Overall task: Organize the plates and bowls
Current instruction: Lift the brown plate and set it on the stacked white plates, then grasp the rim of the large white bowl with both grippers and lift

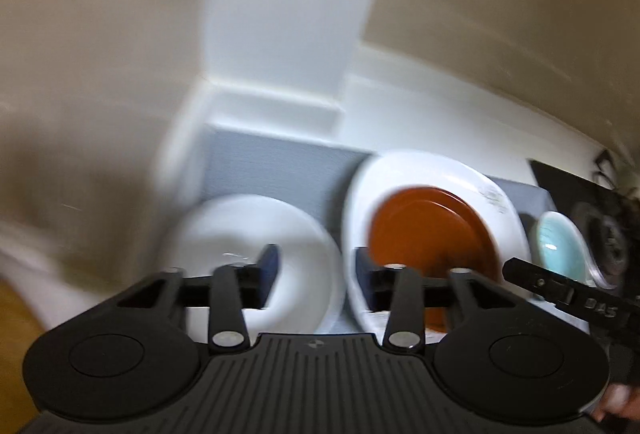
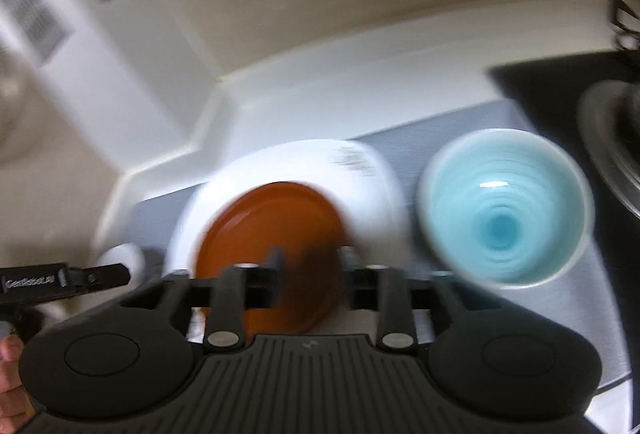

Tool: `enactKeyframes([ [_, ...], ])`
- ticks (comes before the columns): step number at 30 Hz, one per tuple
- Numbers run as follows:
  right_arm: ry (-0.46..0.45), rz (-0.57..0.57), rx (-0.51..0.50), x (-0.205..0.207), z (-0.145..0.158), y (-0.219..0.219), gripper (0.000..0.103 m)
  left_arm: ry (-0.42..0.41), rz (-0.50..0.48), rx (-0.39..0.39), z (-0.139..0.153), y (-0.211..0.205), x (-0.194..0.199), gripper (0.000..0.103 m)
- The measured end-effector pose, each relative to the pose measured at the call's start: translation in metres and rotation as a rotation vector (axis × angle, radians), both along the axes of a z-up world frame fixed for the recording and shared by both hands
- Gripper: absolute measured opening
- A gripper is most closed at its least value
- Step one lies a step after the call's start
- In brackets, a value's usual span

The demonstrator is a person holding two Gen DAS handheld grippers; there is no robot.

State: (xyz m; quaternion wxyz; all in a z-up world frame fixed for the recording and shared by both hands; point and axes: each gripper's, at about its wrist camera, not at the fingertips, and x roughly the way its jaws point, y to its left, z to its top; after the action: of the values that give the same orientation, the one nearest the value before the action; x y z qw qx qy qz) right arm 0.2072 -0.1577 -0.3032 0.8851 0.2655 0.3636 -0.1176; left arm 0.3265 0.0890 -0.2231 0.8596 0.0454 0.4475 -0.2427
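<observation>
Left gripper (image 1: 316, 274): jaws apart, holding nothing, above gap between white bowl (image 1: 248, 234) and white plate (image 1: 436, 190)
Right gripper (image 2: 310, 272): jaws apart, empty, over brown plate (image 2: 272, 234)
Brown plate: resting on white plate
Blue bowl (image 2: 504, 210): right of right gripper, on grey counter (image 2: 424, 138)

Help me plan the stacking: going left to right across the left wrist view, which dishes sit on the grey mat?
White bowl → large white plate carrying the orange plate → light blue bowl.
</observation>
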Motion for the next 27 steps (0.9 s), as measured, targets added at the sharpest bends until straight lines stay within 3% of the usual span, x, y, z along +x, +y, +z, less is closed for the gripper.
enactKeyframes([
  [2,-0.028,0.089,0.020,0.008,0.004,0.019,0.078,-0.078,0.021,-0.001,0.004,0.021,-0.013,0.063],
  [5,-0.047,0.213,-0.011,0.024,0.009,0.049,0.079,-0.061,0.110,-0.030,-0.002,0.052,-0.012,0.065],
  [8,-0.047,0.298,-0.030,0.042,0.012,0.073,0.079,0.036,0.166,-0.078,-0.018,0.072,0.001,0.051],
  [9,-0.043,0.319,-0.032,0.049,0.012,0.079,0.078,0.058,0.176,-0.087,-0.022,0.075,0.005,0.040],
  [13,0.008,0.391,-0.023,0.073,0.004,0.099,0.062,0.102,0.191,-0.106,-0.034,0.084,0.016,0.028],
  [15,0.043,0.400,-0.054,0.082,0.000,0.106,0.060,0.121,0.188,-0.108,-0.040,0.086,0.020,0.028],
  [16,0.057,0.402,-0.058,0.085,-0.003,0.108,0.053,0.137,0.194,-0.110,-0.044,0.088,0.022,0.027],
  [17,0.071,0.404,-0.055,0.088,-0.006,0.109,0.039,0.161,0.197,-0.116,-0.048,0.090,0.025,0.028],
  [19,0.107,0.403,-0.050,0.091,-0.015,0.111,0.025,0.204,0.191,-0.148,-0.056,0.095,0.029,0.028],
  [21,0.122,0.401,-0.036,0.092,-0.021,0.112,0.021,0.223,0.192,-0.173,-0.059,0.098,0.031,0.026],
  [23,0.117,0.394,-0.010,0.091,-0.024,0.109,0.020,0.230,0.175,-0.198,-0.060,0.098,0.033,0.017],
  [27,0.140,0.399,-0.029,0.088,-0.018,0.111,0.016,0.268,0.176,-0.216,-0.061,0.104,0.029,0.017],
])
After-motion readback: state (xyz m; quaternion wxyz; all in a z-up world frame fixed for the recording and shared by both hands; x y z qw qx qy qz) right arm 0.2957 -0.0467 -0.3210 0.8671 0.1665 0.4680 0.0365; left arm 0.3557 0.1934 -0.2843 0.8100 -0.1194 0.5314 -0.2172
